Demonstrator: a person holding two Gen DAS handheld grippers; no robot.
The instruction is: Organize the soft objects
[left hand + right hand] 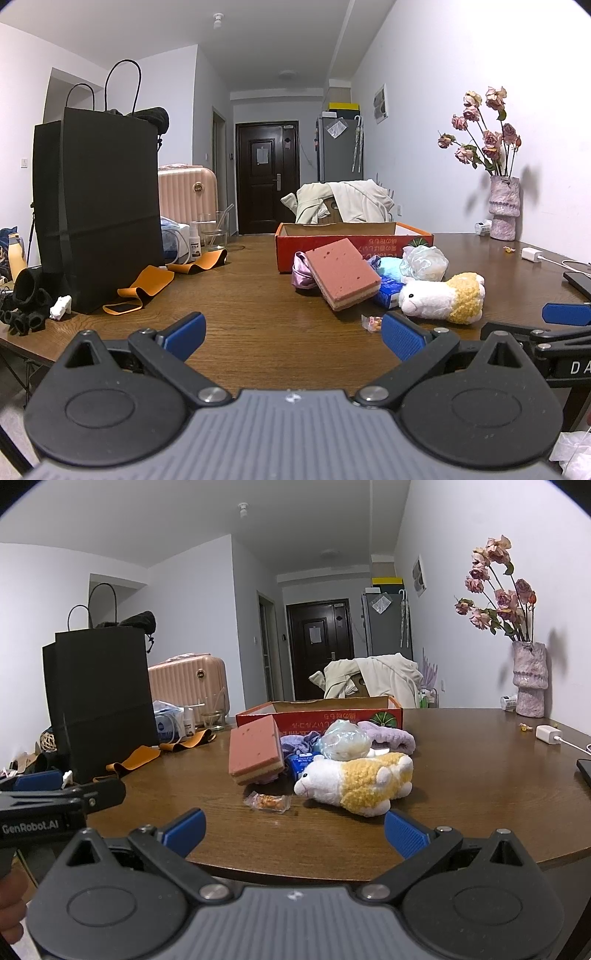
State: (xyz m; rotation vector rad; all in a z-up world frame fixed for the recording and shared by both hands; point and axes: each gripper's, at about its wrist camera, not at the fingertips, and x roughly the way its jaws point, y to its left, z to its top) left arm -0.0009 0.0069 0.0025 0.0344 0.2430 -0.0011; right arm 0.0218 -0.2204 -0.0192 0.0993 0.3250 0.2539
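A pile of soft things lies in front of an open orange cardboard box (354,236) (321,714) on the wooden table. In it are a pink sponge block (341,277) (255,751), a white and yellow plush sheep (443,297) (358,781), a crumpled plastic bag (424,262) (343,740), a lilac cloth (388,736) and a blue packet (388,291). My left gripper (293,338) is open and empty, near the table's front. My right gripper (293,830) is open and empty, just before the sheep.
A tall black paper bag (99,218) (99,701) stands at the left with orange straps (147,284) beside it. A small candy wrapper (267,801) lies on the table. A vase of dried roses (502,206) stands at the right, with a charger (550,734) nearby.
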